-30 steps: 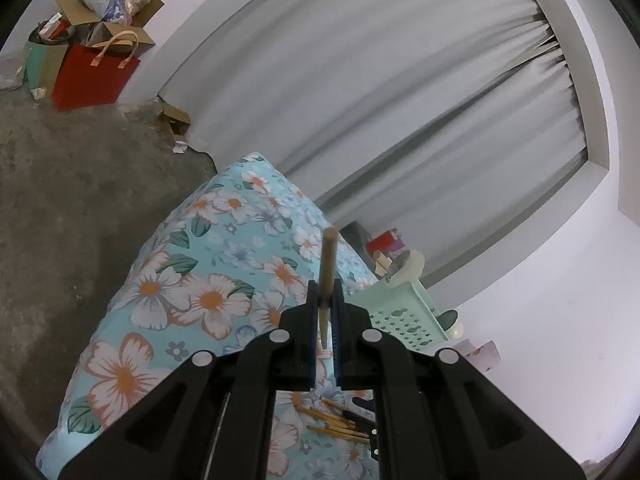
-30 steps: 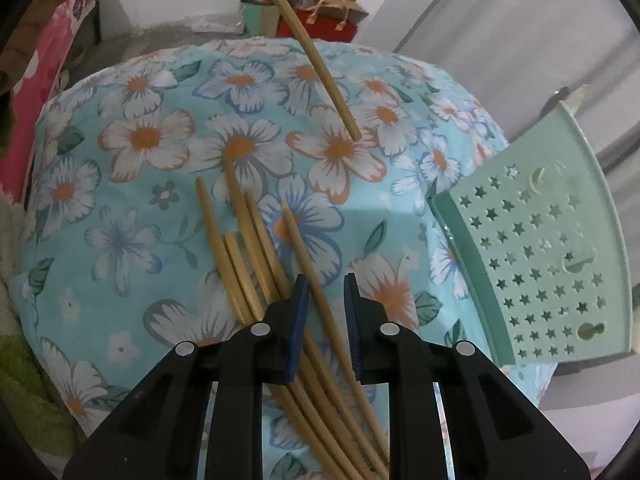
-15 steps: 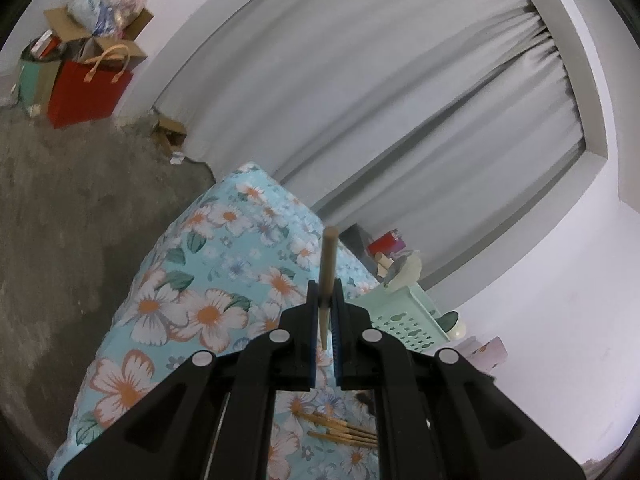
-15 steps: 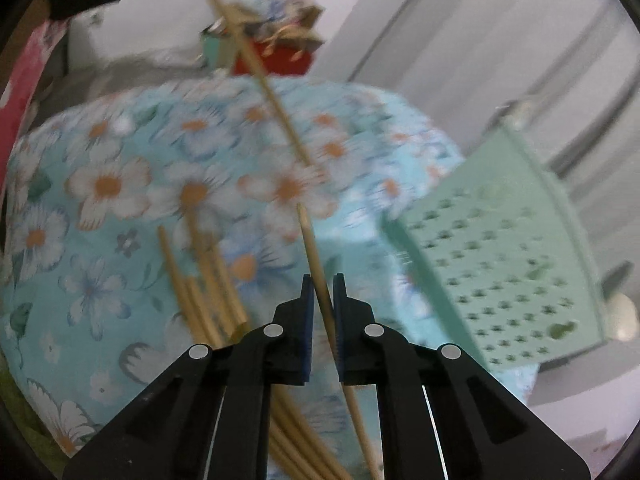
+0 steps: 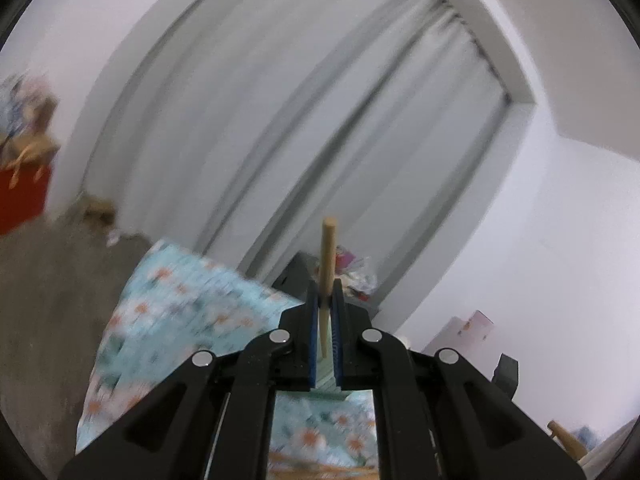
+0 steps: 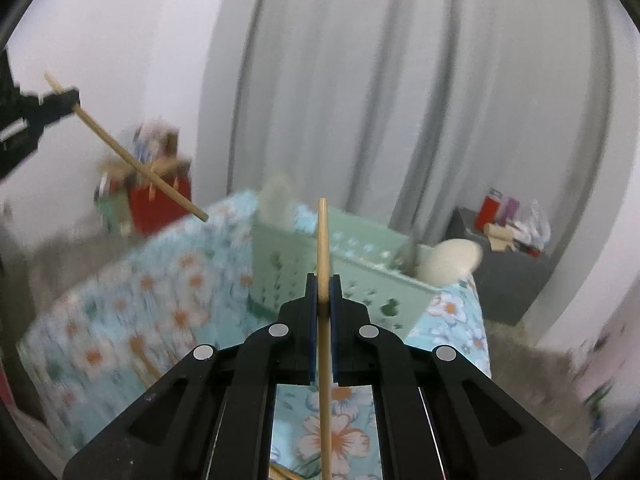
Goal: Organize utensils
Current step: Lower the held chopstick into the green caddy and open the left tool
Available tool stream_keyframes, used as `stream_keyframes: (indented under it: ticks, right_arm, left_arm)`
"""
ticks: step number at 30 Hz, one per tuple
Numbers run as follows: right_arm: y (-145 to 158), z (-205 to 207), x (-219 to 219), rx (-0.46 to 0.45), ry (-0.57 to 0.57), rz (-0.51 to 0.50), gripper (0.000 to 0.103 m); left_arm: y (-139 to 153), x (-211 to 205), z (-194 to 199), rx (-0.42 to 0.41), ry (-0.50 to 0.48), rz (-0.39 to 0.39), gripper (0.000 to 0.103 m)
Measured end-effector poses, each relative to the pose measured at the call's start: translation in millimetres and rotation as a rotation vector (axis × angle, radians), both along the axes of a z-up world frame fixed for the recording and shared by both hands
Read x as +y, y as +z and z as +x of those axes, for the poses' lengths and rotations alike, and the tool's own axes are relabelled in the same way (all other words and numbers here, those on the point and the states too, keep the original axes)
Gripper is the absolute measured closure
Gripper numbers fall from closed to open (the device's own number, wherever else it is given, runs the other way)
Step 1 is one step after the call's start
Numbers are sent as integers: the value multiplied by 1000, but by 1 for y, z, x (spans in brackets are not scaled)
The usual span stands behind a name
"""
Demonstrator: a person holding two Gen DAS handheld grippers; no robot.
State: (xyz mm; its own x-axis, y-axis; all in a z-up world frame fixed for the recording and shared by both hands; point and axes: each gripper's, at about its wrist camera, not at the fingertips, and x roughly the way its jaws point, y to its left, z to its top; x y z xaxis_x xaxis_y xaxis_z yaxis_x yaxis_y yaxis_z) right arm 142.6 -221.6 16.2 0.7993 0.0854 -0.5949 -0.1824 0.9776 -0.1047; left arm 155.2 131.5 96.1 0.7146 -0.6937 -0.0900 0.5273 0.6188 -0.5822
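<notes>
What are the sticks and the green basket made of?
The sticks look like bamboo or pale wood: tan, matte, thin and straight. The green basket looks like plastic: smooth, one mint colour, with cut-out holes in its wall. Blur hides finer detail.

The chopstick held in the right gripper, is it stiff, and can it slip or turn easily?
The chopstick looks straight above and below the right gripper, so probably stiff wood or bamboo. It is thin and smooth, pinched at one spot, so it may pivot or slide. It likely weighs little; set on the floral cloth, it could roll.
</notes>
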Motion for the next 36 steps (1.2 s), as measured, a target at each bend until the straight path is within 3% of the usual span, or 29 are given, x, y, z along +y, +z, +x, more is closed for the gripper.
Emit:
stream_keyframes:
  ticks: [5, 9, 17, 20, 26, 30, 32, 34, 36]
  right_arm:
    - [20, -15, -22, -84, -75, 134, 99]
    - [32, -26, -42, -130, -101, 216, 99]
    - [35, -31, -70, -152, -127, 322, 99]
    - [37, -35, -75, -154, -129, 332, 99]
    - [38, -33, -82, -155, -124, 351, 99]
    - [39, -30, -85, -153, -111, 355, 99]
    - [38, -26, -87, -149, -101, 367, 99]
    - [40, -20, -88, -145, -88, 384, 99]
    - [43, -14, -89, -149, -76, 394, 99]
  left_arm:
    - [40, -41, 15, -97, -51, 58, 98]
    - [57, -91, 29, -155, -67, 186, 98]
    - [49, -186, 54, -145, -68, 492, 98]
    - [39, -206, 64, -115, -81, 554, 98]
    - [23, -230, 86, -39, -107, 604, 97]
    - [14, -233, 97, 16, -132, 587, 96]
    - [12, -232, 100, 37, -139, 563, 86]
    - [14, -229, 100, 38, -139, 534, 68]
    - [17, -226, 96, 15, -134, 501, 62]
